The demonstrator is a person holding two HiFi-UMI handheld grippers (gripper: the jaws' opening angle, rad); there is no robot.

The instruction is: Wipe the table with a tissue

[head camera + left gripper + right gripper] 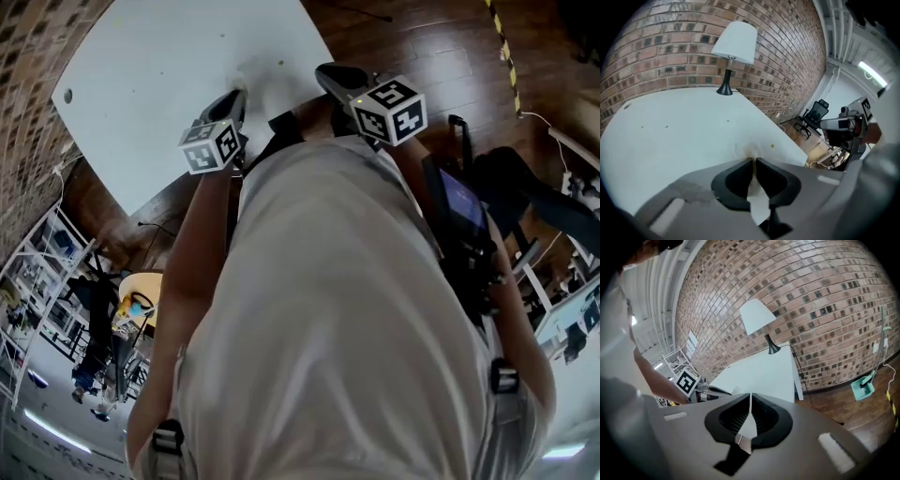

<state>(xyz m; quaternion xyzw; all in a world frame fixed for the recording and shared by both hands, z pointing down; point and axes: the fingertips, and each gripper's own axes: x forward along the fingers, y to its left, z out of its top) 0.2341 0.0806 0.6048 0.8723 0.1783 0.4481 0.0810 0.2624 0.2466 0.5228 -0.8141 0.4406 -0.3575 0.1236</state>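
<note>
The white table [169,75] fills the upper left of the head view. My left gripper [236,97] reaches over its near edge. In the left gripper view that gripper [753,160] is shut on a white tissue [758,204], which runs back between the jaws. The tissue's front end presses on the table [670,126] beside a brownish smear [751,150]. My right gripper [330,73] hovers just off the table's right edge. Its jaws [750,395] meet at the tips, with a pale sliver behind them that I cannot identify.
A lamp with a white shade [735,42] stands at the table's far side against the brick wall [811,291]. Wooden floor [441,47] lies to the right of the table. A green dustpan [862,387] and an office chair [813,115] stand further off.
</note>
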